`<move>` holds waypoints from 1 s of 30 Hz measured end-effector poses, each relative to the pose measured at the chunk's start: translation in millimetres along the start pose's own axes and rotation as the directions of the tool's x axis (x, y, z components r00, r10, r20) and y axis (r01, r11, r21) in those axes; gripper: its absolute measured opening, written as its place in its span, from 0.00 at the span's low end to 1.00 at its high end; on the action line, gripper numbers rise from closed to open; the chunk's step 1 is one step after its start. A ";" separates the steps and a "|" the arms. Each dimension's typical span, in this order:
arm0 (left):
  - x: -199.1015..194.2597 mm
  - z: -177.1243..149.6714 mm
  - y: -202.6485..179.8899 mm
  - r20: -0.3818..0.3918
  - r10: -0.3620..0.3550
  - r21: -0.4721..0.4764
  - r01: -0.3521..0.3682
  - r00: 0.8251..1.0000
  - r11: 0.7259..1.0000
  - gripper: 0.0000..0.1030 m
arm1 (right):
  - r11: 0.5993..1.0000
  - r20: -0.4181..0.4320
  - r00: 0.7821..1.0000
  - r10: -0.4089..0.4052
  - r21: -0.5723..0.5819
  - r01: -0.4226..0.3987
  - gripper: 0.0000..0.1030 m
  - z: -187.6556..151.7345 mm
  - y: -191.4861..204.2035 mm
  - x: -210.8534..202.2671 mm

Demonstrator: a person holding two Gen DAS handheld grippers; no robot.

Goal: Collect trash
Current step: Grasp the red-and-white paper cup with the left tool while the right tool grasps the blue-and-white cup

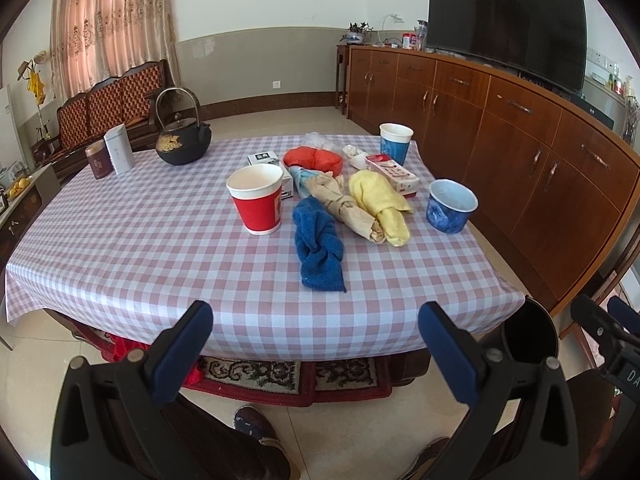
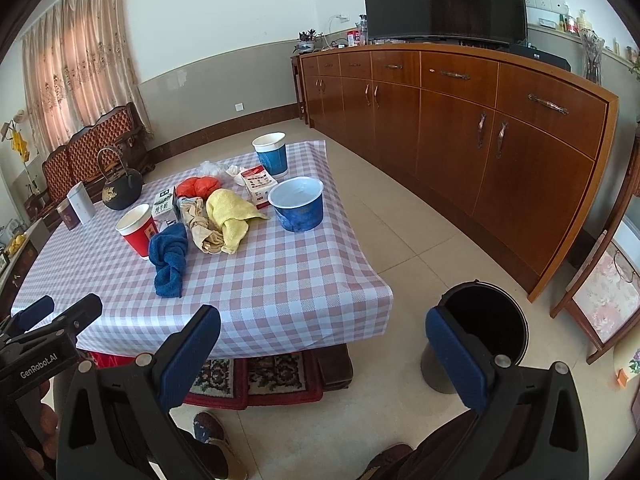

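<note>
On the checked tablecloth [image 1: 160,248] lie a red paper cup [image 1: 257,200], a blue paper bowl [image 1: 451,205], a blue cup [image 1: 395,143], a red-and-white carton [image 1: 394,176], a red plastic bag [image 1: 314,160], crumpled tissue [image 1: 354,154], and knotted blue [image 1: 318,250], tan [image 1: 344,208] and yellow [image 1: 382,204] cloths. A black trash bin [image 2: 486,320] stands on the floor right of the table. My left gripper [image 1: 316,332] is open and empty before the table's near edge. My right gripper [image 2: 322,340] is open and empty, between table corner and bin.
A black iron teapot [image 1: 182,140], a white tin [image 1: 119,149] and a brown tin [image 1: 98,161] stand at the table's far left. A long wooden sideboard [image 2: 480,128] with a TV [image 2: 444,0] runs along the right. A chair [image 2: 600,300] stands at the far right.
</note>
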State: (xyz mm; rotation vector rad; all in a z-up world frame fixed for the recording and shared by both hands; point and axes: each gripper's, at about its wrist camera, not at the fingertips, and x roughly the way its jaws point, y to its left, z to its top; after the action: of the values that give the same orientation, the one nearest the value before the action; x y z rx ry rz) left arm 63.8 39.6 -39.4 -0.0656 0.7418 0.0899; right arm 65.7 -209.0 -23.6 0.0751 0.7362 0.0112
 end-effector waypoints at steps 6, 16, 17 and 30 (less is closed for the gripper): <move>24.9 9.8 16.3 -0.011 0.020 -0.034 -0.020 1.000 0.999 1.00 | 1.000 -0.011 1.000 0.010 0.022 -0.010 1.00 10.5 -1.4 23.4; 73.2 28.3 33.6 -0.049 0.040 -0.052 -0.043 0.998 0.998 1.00 | 1.000 -0.053 0.998 0.023 0.018 -0.022 1.00 31.7 10.5 74.4; 77.2 30.2 35.3 -0.051 0.043 -0.054 -0.046 0.998 0.998 1.00 | 1.000 -0.058 0.998 0.025 0.019 -0.024 1.00 34.4 12.0 79.8; 140.4 54.0 56.3 -0.078 0.059 -0.097 -0.067 0.995 0.993 1.00 | 1.000 -0.116 0.993 0.027 -0.012 -0.029 1.00 60.1 24.9 159.7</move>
State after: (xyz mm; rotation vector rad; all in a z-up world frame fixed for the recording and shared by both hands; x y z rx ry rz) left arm 197.1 108.7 -96.3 -0.1415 0.8141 0.1858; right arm 224.8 -182.2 -84.5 0.0723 0.8509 0.0475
